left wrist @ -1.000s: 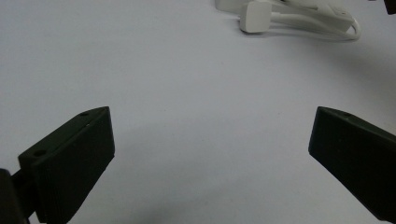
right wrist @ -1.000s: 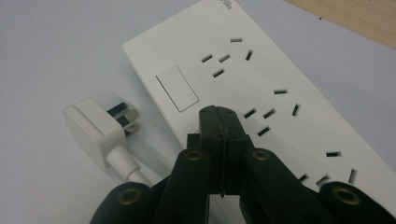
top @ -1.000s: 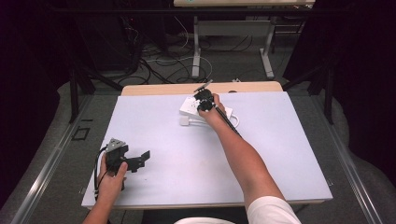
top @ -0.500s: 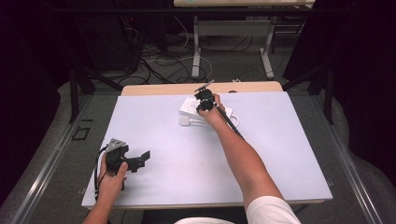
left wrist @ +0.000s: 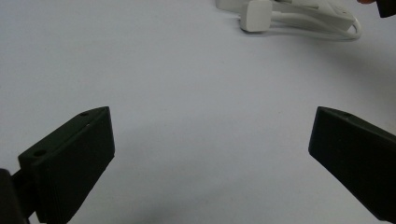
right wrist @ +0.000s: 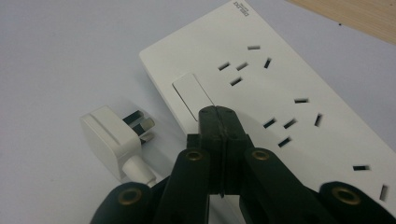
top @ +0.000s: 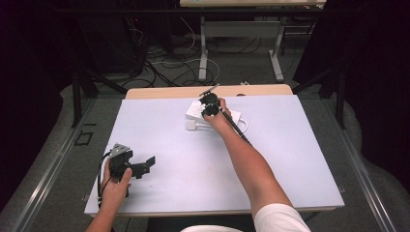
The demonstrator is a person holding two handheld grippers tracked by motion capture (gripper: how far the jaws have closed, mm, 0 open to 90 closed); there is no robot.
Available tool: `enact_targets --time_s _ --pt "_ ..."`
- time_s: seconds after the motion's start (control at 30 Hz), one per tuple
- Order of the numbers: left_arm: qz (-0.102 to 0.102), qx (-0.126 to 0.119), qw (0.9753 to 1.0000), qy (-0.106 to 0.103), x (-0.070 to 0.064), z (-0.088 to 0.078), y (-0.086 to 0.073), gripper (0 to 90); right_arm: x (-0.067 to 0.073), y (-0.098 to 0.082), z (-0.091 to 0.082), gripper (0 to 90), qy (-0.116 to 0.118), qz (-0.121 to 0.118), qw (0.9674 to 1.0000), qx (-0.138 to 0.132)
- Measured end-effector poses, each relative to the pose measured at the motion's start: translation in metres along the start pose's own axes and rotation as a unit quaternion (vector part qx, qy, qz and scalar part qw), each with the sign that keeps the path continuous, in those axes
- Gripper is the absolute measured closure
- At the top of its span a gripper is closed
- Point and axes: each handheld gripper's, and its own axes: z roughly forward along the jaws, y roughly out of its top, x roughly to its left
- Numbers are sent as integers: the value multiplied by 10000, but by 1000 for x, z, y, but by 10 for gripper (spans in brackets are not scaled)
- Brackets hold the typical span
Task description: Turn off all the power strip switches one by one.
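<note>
The left claw [top: 145, 165] rests at the near left corner of the table [top: 300, 159], held in the person's left hand [top: 115, 186]. Its two black jaws are blocky, matte and flat-faced, and they stand spread wide apart with nothing between them; in the left gripper view only the smooth, pale table surface lies between the jaws. A black cable [top: 102, 174] loops from the claw body along the hand.

Toward the far middle of the table lies the power strip [right wrist: 280, 84], a flat, rectangular block of glossy white plastic with rounded corners. Its top face carries rows of narrow slot openings and one rectangular rocker switch [right wrist: 192, 95] near the end. Just beside that end lies the plug [right wrist: 109, 135], a rounded white plastic block with flat metal prongs, lying on its side with a thick white cord [top: 241, 126] leaving it.

The right claw [right wrist: 219, 116] is over the power strip, with its jaws pressed together and pinching nothing. The joined tips sit at the edge of the switch; whether they touch it cannot be told.
</note>
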Motion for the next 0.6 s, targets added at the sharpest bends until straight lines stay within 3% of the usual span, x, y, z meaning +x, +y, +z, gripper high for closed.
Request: enact_targets --time_s 0.33,0.4,0.43,0.6 --pt "-10 37 10000 -14 0 0 0 5 1 0 0 900 1 3 10000 -14" --pt "-18 33 10000 -19 0 0 0 5 1 1 -1 900 -34 22 9999 94" --pt "-17 -7 10000 -7 1 0 0 5 1 1 1 900 -4 61 10000 -38" --pt "-23 -10 10000 -13 1 0 0 5 1 2 0 900 -42 -17 10000 58"
